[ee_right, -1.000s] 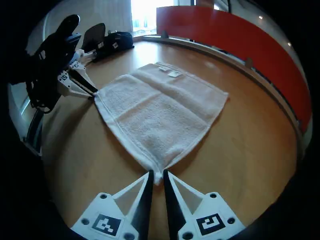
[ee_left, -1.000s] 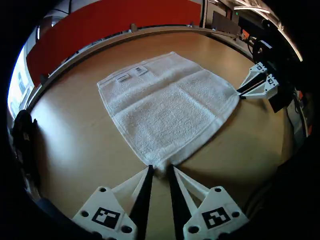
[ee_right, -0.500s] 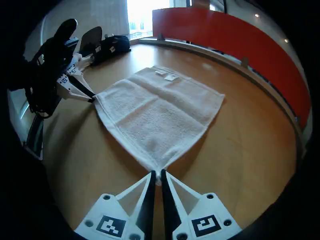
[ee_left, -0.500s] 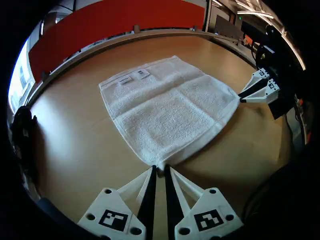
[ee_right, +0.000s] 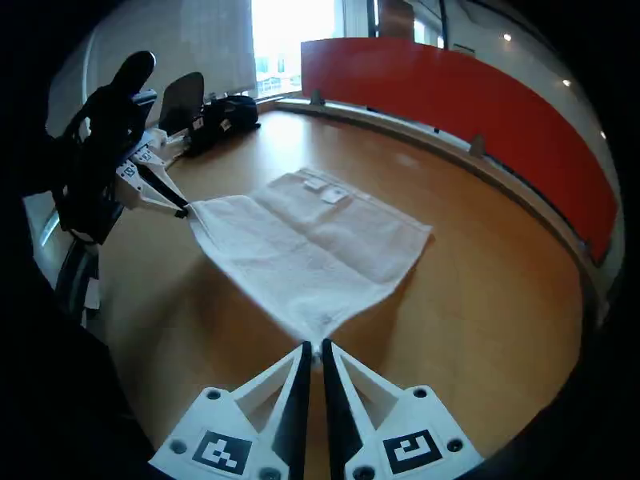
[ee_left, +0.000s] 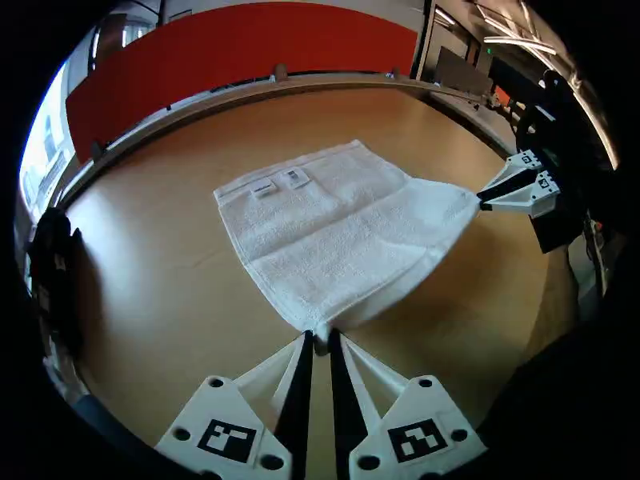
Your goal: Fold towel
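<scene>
1. Left gripper view, far left: a dark bag (ee_left: 50, 264) sits at the edge of the wooden tabletop (ee_left: 160, 264).
2. Bottom middle, the left claw (ee_left: 320, 339) is clamped on one near corner of the white towel (ee_left: 336, 232), fingers pretty much together with just cloth between them.
3. Towel's in the middle of the tabletop. Far part lies flat with two little tags (ee_left: 278, 182) facing up near the far edge. The near edge hangs between the two claws, up off the wood, shadow underneath.
4. Over on the right, the right claw (ee_left: 482, 202) pinches the other near corner, fingers closed on the very tip of it.
5. Right gripper view, same deal from the other side: left claw at the left gripping its corner, towel stretched across the middle, right claw at the bottom with its corner nipped tight between the fingers, and a red panel (ee_right: 480, 104) running along the tabletop's edge on the right.
</scene>
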Tool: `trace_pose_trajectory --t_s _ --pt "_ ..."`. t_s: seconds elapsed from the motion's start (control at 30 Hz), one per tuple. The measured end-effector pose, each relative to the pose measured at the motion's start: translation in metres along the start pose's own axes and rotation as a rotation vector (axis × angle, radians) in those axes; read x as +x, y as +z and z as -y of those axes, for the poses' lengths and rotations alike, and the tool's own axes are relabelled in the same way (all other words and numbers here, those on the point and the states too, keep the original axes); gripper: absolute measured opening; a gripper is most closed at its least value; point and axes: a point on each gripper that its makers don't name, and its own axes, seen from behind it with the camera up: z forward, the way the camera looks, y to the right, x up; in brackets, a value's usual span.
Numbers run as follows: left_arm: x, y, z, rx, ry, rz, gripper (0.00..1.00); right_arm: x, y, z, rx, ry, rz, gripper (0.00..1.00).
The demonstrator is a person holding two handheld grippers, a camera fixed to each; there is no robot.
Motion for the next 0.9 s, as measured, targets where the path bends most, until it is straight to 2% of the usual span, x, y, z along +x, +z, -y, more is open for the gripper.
trace_pose_trajectory --t_s 0.17,0.5,0.9 --pt "0.004 -0.016 -0.009 -0.015 -0.004 0.005 0.15 0.009 -0.018 0.004 0.0 0.006 -0.014 0.1" --pt "0.007 -0.037 -0.024 -0.024 0.007 0.022 0.15 0.015 -0.047 0.018 0.004 -0.006 -0.019 0.1" --pt "0.003 -0.062 -0.042 -0.053 -0.056 0.04 0.15 0.021 -0.071 0.027 0.011 -0.007 -0.019 0.1"
